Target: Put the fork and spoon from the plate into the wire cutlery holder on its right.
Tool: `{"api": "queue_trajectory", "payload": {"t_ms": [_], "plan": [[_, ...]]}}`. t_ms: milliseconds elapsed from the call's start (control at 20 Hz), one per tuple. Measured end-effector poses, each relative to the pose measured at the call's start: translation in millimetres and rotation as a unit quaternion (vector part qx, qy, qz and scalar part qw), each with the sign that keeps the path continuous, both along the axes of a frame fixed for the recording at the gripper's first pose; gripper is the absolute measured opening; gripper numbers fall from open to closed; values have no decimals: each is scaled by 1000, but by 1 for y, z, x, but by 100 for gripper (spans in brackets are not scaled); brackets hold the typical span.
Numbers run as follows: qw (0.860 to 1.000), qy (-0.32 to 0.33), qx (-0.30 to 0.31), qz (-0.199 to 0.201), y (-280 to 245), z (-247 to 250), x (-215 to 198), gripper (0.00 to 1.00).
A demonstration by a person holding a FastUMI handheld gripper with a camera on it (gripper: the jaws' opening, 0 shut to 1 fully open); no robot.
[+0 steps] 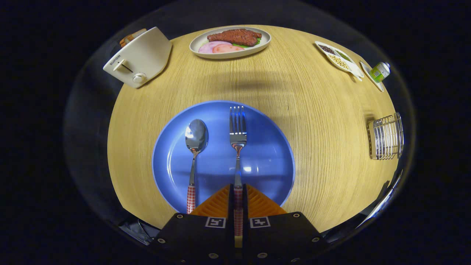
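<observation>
Two pieces of cutlery lie on the blue plate (272, 154), side by side and nearly parallel, handles toward the hand-held gripper (238, 195) and heads pointing away from it. The fork (238, 140) runs straight along the gripper's own line: its red-checked handle sits in the narrow slot between the two orange fingers (217, 204), which stand close on either side of it and look to be pressing on it, tines well ahead of the fingertips. The spoon (195, 138) lies just beside it on the left, its handle outside the fingers and its bowl level with the fork's neck. What the coming move turns on is the wire cutlery holder (386, 137), which stands on the bench (323, 110) well apart from the plate, off to the right of the fingers and slightly ahead of them. By my reading, the fork must be lifted and carried sideways to the right, then tipped upright so that it drops in along its length.
</observation>
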State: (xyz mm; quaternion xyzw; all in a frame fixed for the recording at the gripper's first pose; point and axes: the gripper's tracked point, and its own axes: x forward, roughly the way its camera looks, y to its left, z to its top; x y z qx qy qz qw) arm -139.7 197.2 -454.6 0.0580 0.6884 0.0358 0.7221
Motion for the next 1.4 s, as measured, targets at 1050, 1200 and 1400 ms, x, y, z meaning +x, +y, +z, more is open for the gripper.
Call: {"api": "queue_trajectory", "payload": {"t_ms": [1050, 1200, 1400], "plan": [[998, -7, -57, -33, -275, 92, 3, 9], [998, 30, -60, -3, -302, 90, -7, 9], [995, 98, -20, 11, -308, 87, -20, 9]]}}
